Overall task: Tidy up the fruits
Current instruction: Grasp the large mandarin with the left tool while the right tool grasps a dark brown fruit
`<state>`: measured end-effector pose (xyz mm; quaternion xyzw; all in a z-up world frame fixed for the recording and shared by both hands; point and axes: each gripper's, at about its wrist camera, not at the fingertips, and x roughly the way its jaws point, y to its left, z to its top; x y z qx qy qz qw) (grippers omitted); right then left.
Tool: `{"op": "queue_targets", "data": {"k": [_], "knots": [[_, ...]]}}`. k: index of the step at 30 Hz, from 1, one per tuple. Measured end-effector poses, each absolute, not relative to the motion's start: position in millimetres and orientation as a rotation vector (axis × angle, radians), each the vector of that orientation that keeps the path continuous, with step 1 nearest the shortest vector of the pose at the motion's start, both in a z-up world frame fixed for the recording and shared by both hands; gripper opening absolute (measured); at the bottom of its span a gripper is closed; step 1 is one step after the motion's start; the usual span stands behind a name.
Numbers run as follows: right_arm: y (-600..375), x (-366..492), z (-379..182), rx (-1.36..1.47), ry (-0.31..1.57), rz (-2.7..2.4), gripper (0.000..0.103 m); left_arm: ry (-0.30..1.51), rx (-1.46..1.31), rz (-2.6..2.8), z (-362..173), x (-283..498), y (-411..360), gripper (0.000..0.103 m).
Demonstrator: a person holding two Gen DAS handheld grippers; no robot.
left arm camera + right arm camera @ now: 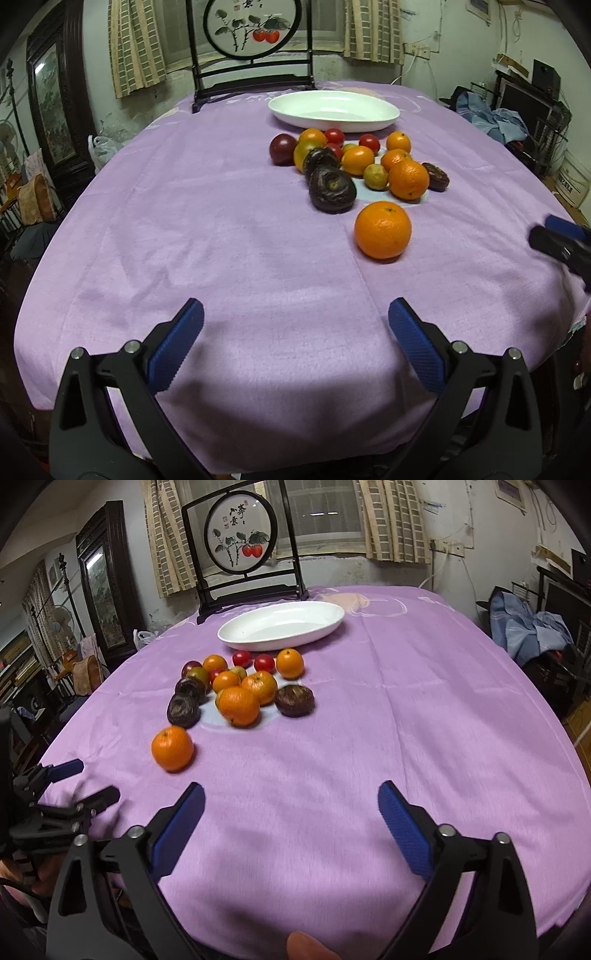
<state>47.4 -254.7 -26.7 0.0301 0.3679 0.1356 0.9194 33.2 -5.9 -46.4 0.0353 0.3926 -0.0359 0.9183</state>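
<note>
1. The right gripper (291, 812) has its jaws wide apart, with nothing between them and only the purple cloth (406, 738) beneath.
2. The left gripper (295, 328) is likewise spread and empty.
3. The lone orange (172, 748) lies ahead and to the left of the right gripper, and ahead and slightly right of the left one, probably nearer the left.
4. The fruit pile (240, 686) and the white dish (280, 626) lie beyond.

The surface (406, 709) was covered with a lilac cloth. Behind it, a dark-framed round painted screen (240, 544) was set before a window (325, 513) hung with checked curtains (136, 44). A dark framed mirror (51, 107) was placed at the left wall, and blue clothing (528, 627) was heaped at the right.
</note>
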Motion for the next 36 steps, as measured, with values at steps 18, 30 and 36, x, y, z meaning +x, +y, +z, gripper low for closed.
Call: {"op": "queue_targets", "data": {"k": [18,30,36], "knots": [[-221.6,175.7,-51.6,-0.083,0.913,0.391,0.062,0.825,0.109,-0.266,-50.3,84.5,-37.4,0.079],[-222.7,184.7,-56.9,-0.079,0.946,0.411,0.045,0.876,0.094,-0.347,-52.1,99.2,-55.9,0.054],[-225.3,187.6,-57.6,-0.067,0.953,0.421,0.045,0.908,0.090,-0.337,-58.0,103.1,-61.0,0.046]]}}
